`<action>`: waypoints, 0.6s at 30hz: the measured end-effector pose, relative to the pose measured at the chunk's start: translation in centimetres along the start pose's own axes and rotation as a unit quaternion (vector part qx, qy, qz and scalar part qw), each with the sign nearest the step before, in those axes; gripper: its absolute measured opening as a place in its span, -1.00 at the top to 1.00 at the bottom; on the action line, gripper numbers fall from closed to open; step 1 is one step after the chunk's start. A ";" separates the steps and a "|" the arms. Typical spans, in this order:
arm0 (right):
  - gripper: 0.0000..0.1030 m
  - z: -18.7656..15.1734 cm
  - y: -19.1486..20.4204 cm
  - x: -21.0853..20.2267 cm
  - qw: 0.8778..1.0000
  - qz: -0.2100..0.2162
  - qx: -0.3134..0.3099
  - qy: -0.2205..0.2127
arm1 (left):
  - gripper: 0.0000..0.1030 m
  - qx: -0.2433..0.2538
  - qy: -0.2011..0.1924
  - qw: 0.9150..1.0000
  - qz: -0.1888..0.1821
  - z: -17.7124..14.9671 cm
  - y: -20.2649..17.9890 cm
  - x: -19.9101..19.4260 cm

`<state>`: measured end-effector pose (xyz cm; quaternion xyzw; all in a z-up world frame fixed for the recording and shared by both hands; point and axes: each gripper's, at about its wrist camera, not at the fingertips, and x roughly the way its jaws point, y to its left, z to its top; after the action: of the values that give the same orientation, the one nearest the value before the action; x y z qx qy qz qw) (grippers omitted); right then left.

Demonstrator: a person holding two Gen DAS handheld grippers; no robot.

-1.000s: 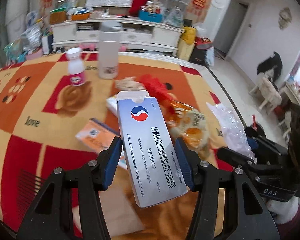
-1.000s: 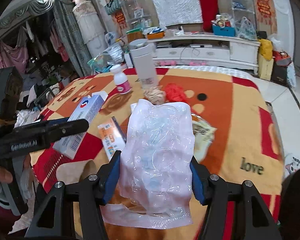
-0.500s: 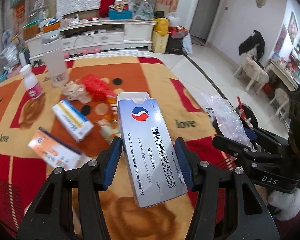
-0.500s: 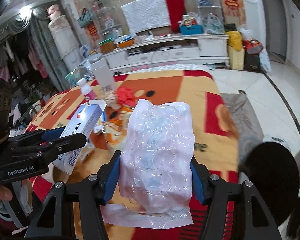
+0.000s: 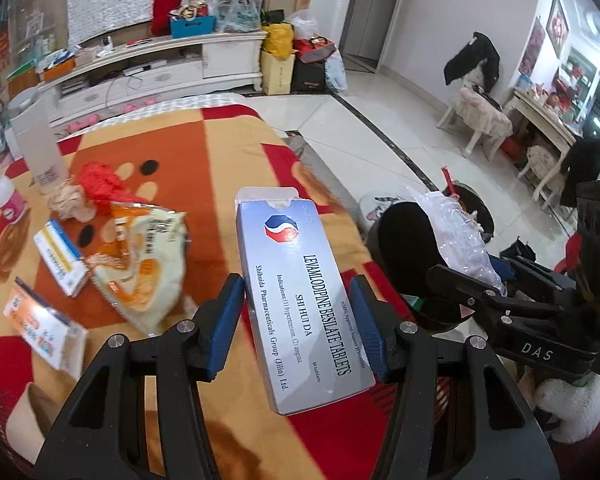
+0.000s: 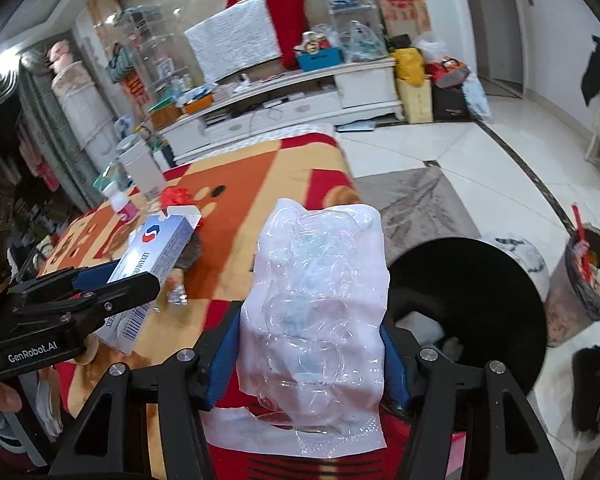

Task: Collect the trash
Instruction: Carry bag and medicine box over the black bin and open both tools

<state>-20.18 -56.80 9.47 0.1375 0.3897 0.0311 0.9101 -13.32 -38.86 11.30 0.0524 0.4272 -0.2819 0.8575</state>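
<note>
My left gripper [image 5: 296,328] is shut on a silver-blue tablet box [image 5: 300,292], held over the right edge of the blanket-covered table [image 5: 228,152]. My right gripper [image 6: 308,356] is shut on a crumpled clear plastic wrapper [image 6: 316,304], held beside the table over a black bin [image 6: 472,296]. The bin also shows in the left wrist view [image 5: 408,248], with the wrapper [image 5: 456,232] above it. The tablet box also shows at the left in the right wrist view [image 6: 156,256].
On the table lie an orange snack bag [image 5: 140,256], two small boxes [image 5: 60,256] [image 5: 40,320], a red crumpled scrap [image 5: 100,180], a white tumbler [image 5: 40,148] and a small bottle [image 5: 8,200]. A second bin full of trash [image 6: 588,280] stands on the tiled floor.
Both grippers have swung to the right, off the table's middle toward its right edge. The black bin has come into view under the right gripper. Both still hold their items.
</note>
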 end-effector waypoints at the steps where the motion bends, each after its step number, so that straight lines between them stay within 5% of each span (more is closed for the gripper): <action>1: -0.16 -0.2 -0.7 -0.3 1.000 -0.004 0.006 0.000 | -0.03 0.001 0.002 1.000 -0.003 0.1 -0.4 0.4; 18: -0.16 -2.1 -8.6 -0.1 0.996 -0.043 0.075 0.018 | -0.03 0.021 0.037 0.998 -0.054 1.7 -5.9 6.8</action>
<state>-22.19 -64.56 5.80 0.1885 0.4128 -0.0346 0.8904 -11.94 -47.35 8.07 0.0573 0.4550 -0.3347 0.8232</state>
